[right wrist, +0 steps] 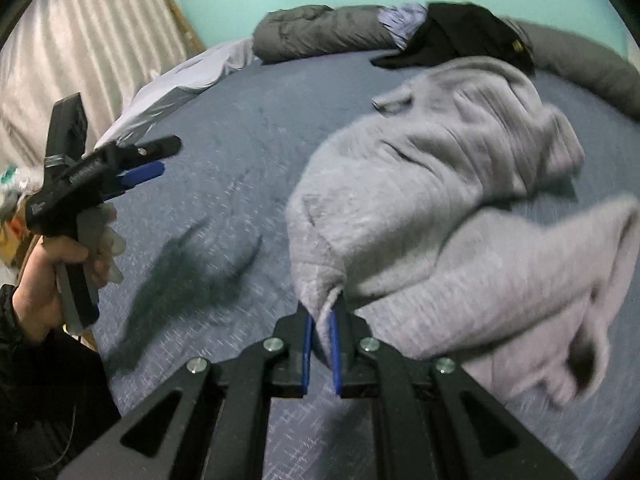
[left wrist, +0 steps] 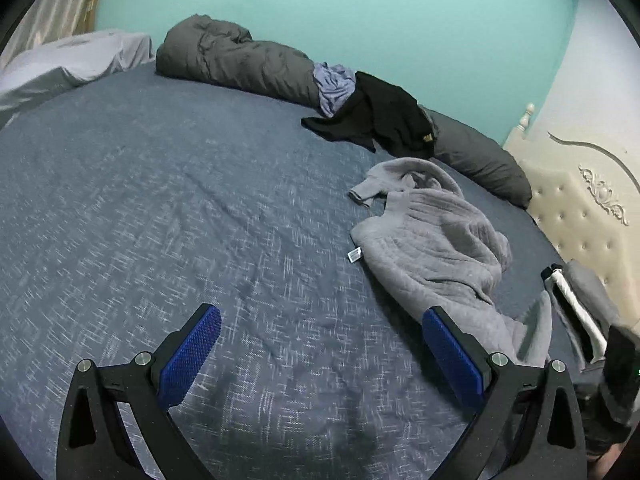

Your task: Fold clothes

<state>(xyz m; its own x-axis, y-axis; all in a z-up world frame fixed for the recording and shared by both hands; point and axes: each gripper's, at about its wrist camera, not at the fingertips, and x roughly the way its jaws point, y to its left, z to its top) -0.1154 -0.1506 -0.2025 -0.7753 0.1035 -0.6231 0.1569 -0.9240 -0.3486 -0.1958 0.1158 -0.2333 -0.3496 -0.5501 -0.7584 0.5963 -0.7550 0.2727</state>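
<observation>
- The right gripper (right wrist: 321,314) is seen nearly closed, its blue pads clamped on a bunched edge of the grey fleece garment (right wrist: 452,200); the pinched fabric is drawn up between the two fingers.
- The left gripper (left wrist: 320,334) is seen spread wide, with nothing between its blue pads; bare bedsheet is seen through the gap.
- In the right wrist view the left gripper (right wrist: 154,156) is held by a hand (right wrist: 48,276) above the sheet, well apart from the garment, and its shadow is cast on the bed.
- The grey fleece garment (left wrist: 436,236) is spread crumpled on the blue bedsheet (left wrist: 180,208), towards the headboard side, one cuffed sleeve turned outward and a small white tag showing at its edge.
- A black garment (left wrist: 380,116) and a pale lilac garment (left wrist: 334,86) are piled at the far edge of the bed, against a rolled dark grey duvet (left wrist: 236,60).
- A cream tufted headboard (left wrist: 580,208) is seen beside the bed.
- No container is seen; all clothes lie loose on the bed.
</observation>
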